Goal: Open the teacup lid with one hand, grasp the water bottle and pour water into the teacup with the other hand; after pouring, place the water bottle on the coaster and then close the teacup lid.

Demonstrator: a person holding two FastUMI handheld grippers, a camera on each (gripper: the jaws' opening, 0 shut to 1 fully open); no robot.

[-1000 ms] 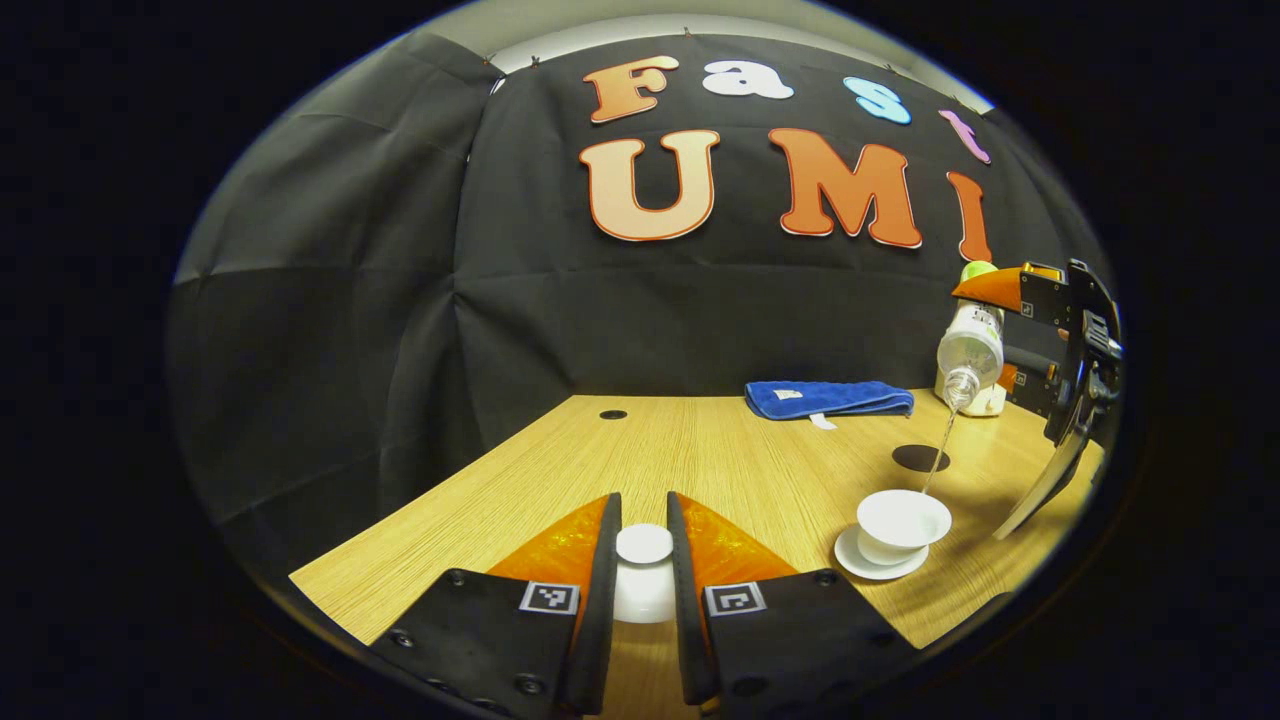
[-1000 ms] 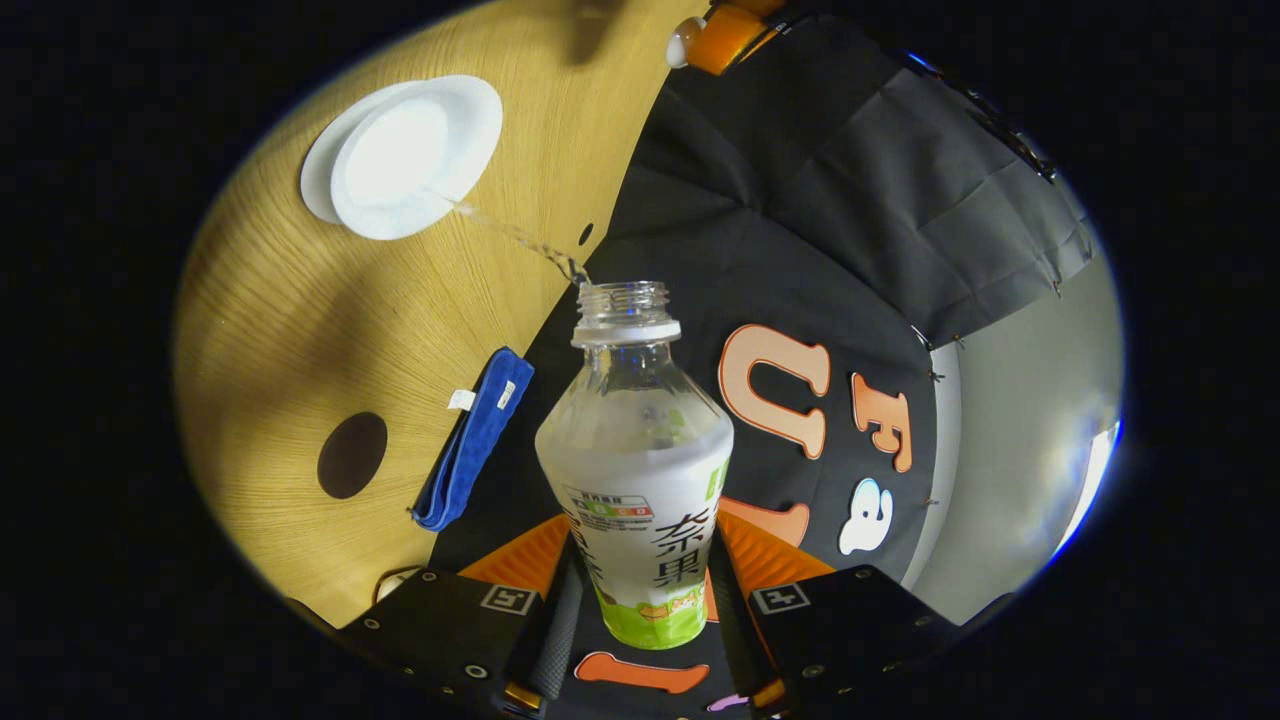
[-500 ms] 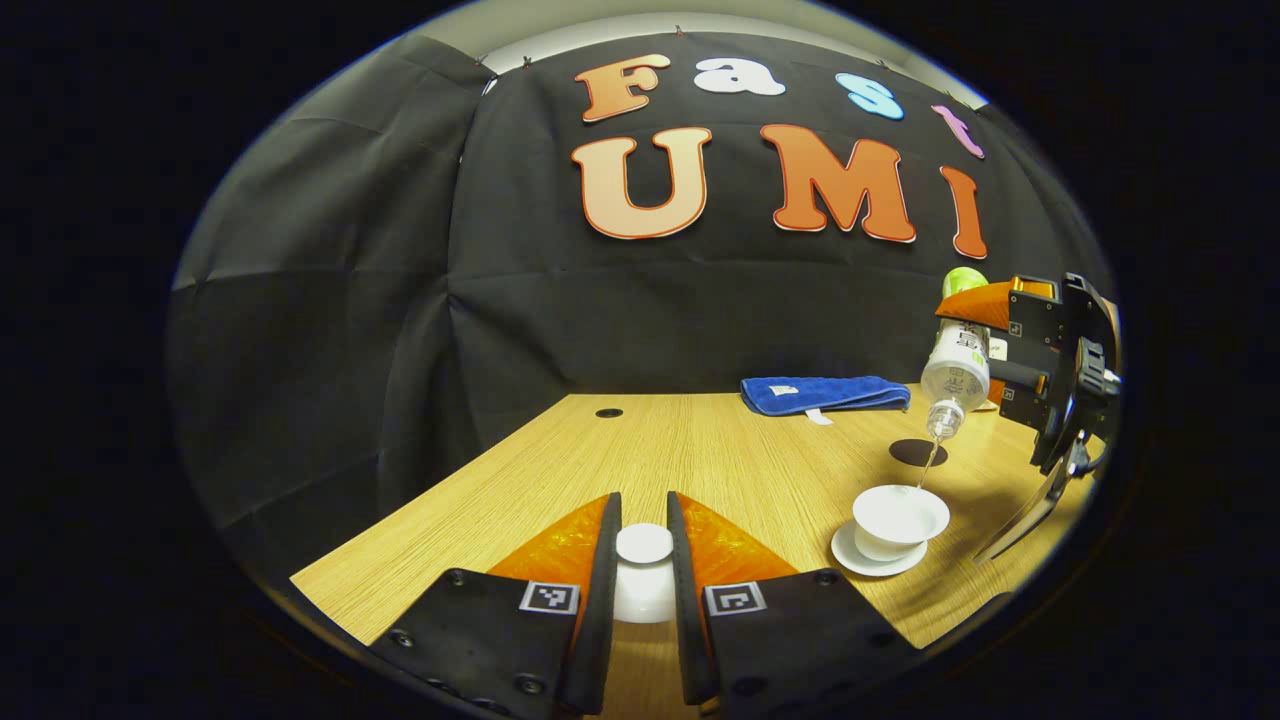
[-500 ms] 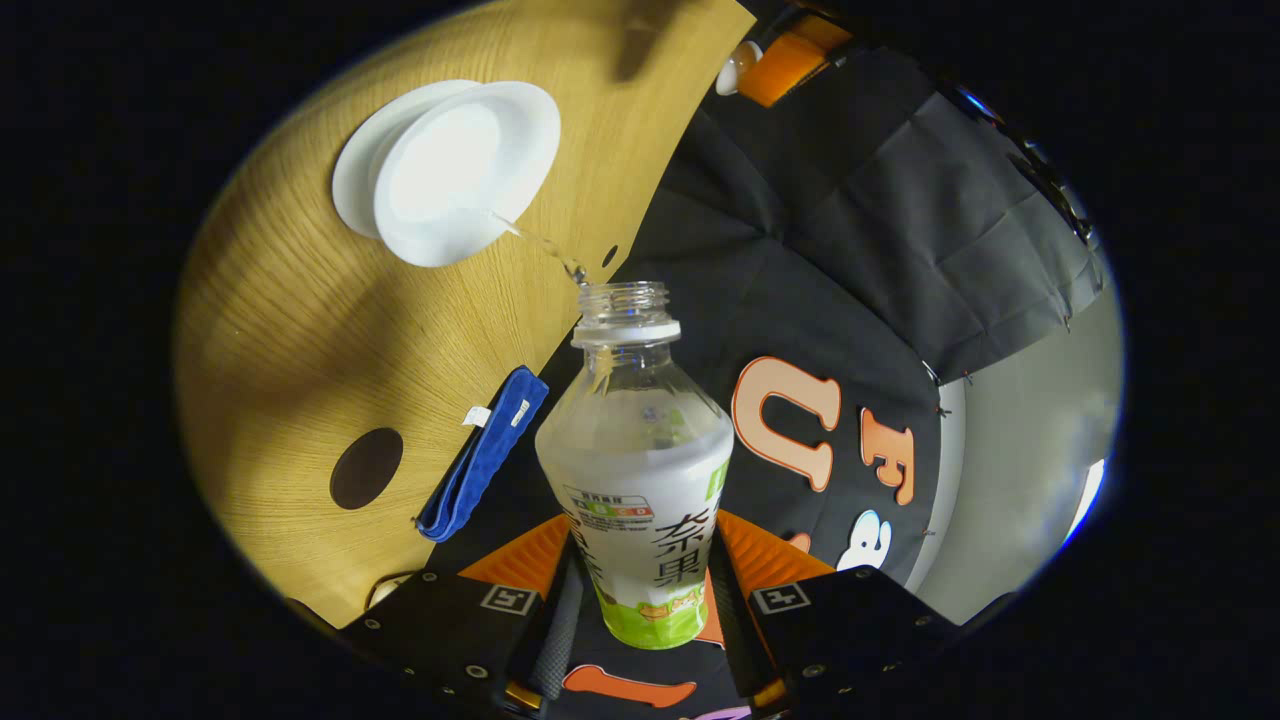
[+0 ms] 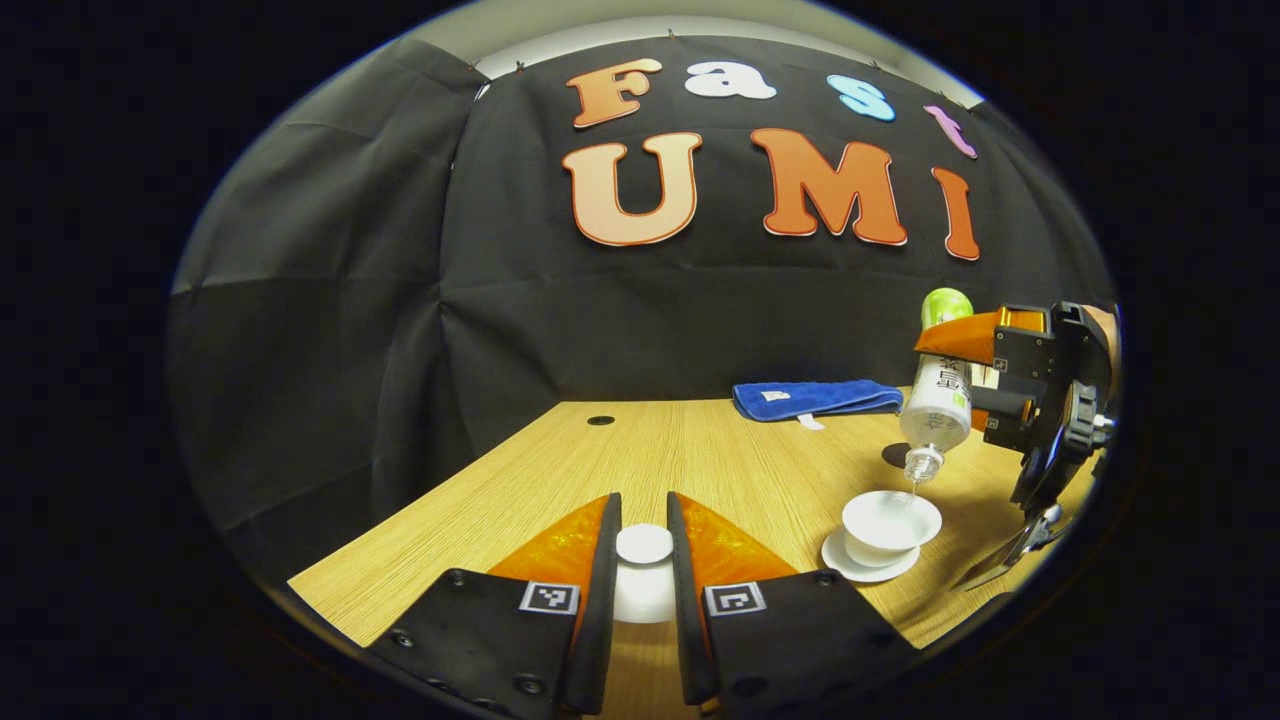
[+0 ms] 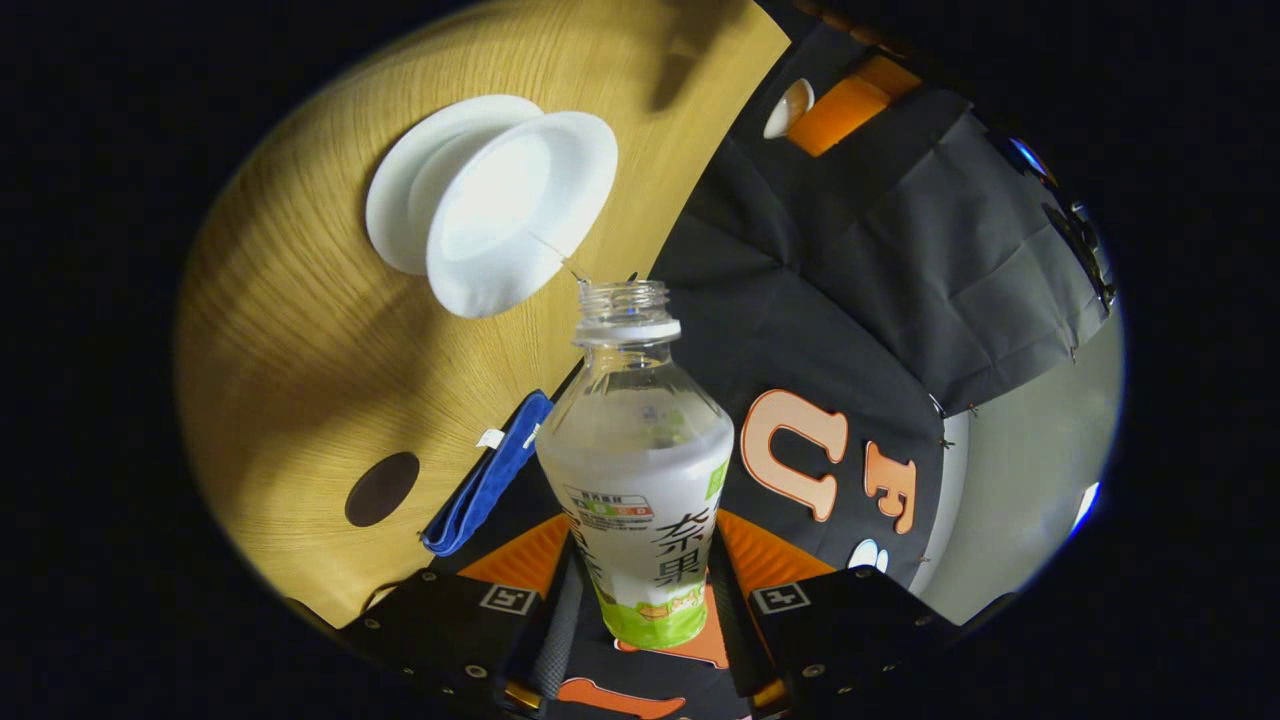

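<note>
Wooden table (image 5: 700,450) with the white teacup (image 5: 888,523) as the landmark: a folded blue towel (image 5: 815,398) lies behind it near the wall and a dark round coaster (image 6: 382,488) sits between the two. The right gripper (image 6: 640,600) has its jaws pinched on a clear water bottle (image 6: 637,470), tipped mouth-down right above the cup, with a thin stream running in. Well off to the cup's left, the left gripper (image 5: 643,570) has its jaws squeezed on the small white teacup lid (image 5: 643,545), held above the table.
</note>
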